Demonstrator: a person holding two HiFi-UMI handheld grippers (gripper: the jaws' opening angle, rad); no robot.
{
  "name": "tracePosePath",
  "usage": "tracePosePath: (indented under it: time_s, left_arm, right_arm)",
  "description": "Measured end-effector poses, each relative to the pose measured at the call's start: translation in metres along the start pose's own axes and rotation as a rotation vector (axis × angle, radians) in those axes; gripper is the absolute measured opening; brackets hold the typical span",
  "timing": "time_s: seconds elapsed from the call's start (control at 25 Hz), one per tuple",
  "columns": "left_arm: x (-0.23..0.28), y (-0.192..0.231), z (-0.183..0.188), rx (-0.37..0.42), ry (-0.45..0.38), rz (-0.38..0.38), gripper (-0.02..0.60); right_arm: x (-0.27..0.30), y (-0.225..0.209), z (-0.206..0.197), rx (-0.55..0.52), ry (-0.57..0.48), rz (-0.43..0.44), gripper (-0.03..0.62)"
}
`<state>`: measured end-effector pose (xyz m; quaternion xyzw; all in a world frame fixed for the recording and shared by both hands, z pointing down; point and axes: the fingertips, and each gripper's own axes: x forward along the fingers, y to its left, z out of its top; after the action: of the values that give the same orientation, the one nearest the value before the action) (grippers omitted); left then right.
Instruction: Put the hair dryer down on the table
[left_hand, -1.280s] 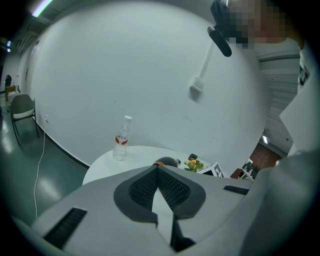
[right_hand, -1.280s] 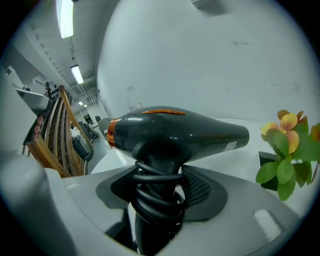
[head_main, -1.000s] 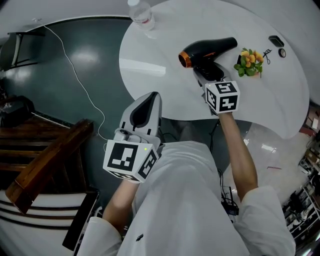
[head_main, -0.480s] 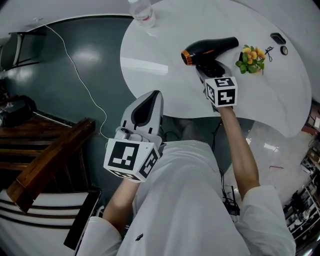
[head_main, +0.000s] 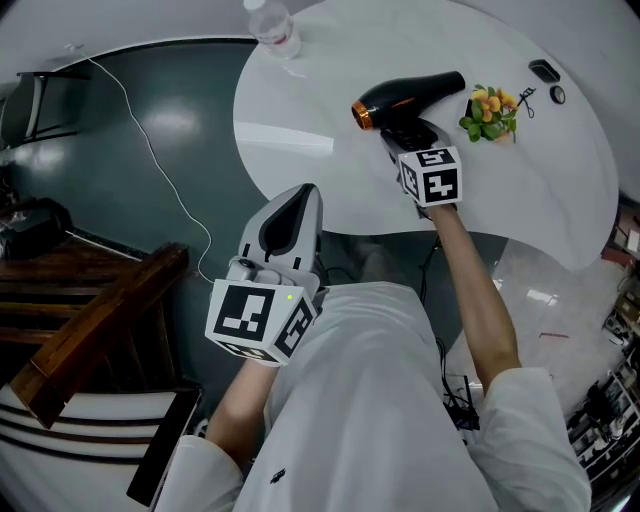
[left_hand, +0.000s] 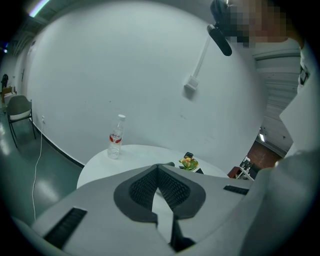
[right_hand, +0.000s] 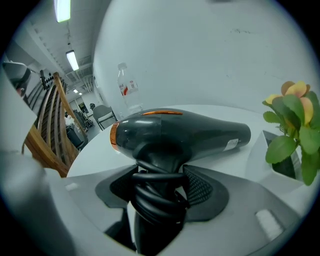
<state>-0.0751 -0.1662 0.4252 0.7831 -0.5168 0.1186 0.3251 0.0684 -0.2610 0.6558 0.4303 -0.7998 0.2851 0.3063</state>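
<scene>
Both grippers are in sight, but only one carries anything. The right gripper pinches the hair dryer by its handle, the pads bearing on the black cord wound round that handle. The left gripper hangs close to the person's chest, off the table's near edge, with its jaws pressed together on nothing.

The dryer sits over the white round table, out past the right gripper. Whether its barrel touches the top or hangs just above it I cannot tell from these views.

The relation that matters is how the dryer lies. Its barrel runs crosswise to the jaws — the orange-ringed nozzle points left and the rear end points right, toward the small potted plant just beside it. The handle runs back through the jaws toward the person. Lowering it should probably go straight down, or slightly left where the table is bare, so the rear end does not nudge the plant. A water bottle stands well apart at the far left edge.
</scene>
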Motion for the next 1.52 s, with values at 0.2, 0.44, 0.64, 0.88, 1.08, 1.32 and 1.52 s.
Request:
tracePosePath:
  time_s: [0.2, 0.44, 0.64, 0.88, 1.08, 1.32, 1.52]
  left_arm:
    - [-0.007, -0.004, 0.002, 0.003, -0.015, 0.002, 0.009]
    - [-0.012, -0.007, 0.001, -0.001, -0.028, 0.007, 0.009]
    - [-0.016, -0.013, 0.005, -0.002, -0.05, -0.007, 0.009]
    - [-0.023, -0.018, 0.011, -0.002, -0.085, -0.009, 0.009]
    - [-0.032, -0.017, 0.02, 0.0, -0.122, 0.0, 0.009]
    - [-0.042, -0.015, 0.027, 0.0, -0.156, 0.009, 0.009]
    - [-0.051, -0.015, 0.034, 0.003, -0.181, 0.012, 0.009]
  right_arm:
    - [-0.005, 0.0, 0.001, 0.011, -0.005, 0.005, 0.289]
    - [-0.02, 0.002, 0.009, 0.022, -0.029, 0.011, 0.29]
    - [-0.039, 0.008, 0.02, 0.007, -0.06, 0.021, 0.291]
    - [-0.073, 0.022, 0.034, -0.048, -0.108, 0.03, 0.29]
    - [-0.106, 0.035, 0.053, -0.057, -0.179, 0.046, 0.29]
    - [-0.147, 0.053, 0.076, -0.118, -0.253, 0.063, 0.29]
    - [-0.183, 0.071, 0.098, -0.181, -0.321, 0.082, 0.24]
